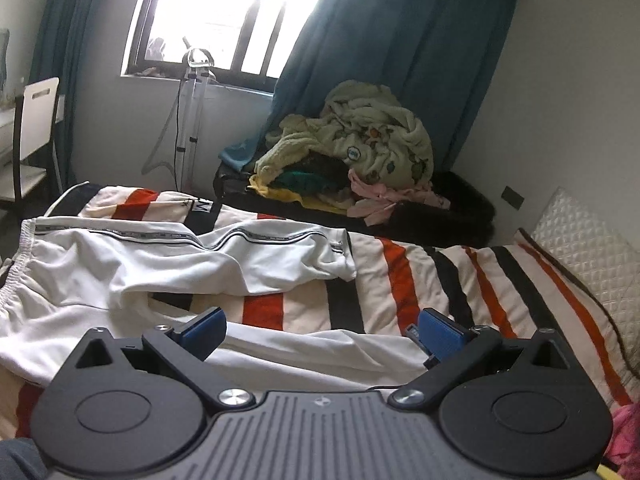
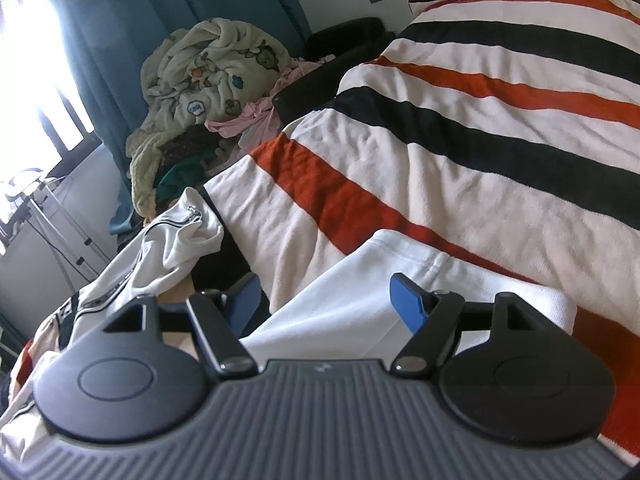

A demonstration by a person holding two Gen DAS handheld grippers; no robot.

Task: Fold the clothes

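On a bed with a striped cover (image 1: 400,280) in cream, black and orange-red, the left gripper (image 1: 320,334) hovers with its blue-padded jaws spread wide, holding nothing, just above a white pair of track trousers (image 1: 160,268). The right gripper (image 2: 326,300) has its jaws parted too, around one white trouser leg near its hem without pinching it. The trousers lie crumpled across the cover, a printed tape running down the side seam, its lettering too small to read. Beyond, a heap of laundry (image 1: 360,148) sits before teal curtains (image 1: 400,40) and a bright window (image 1: 224,12).
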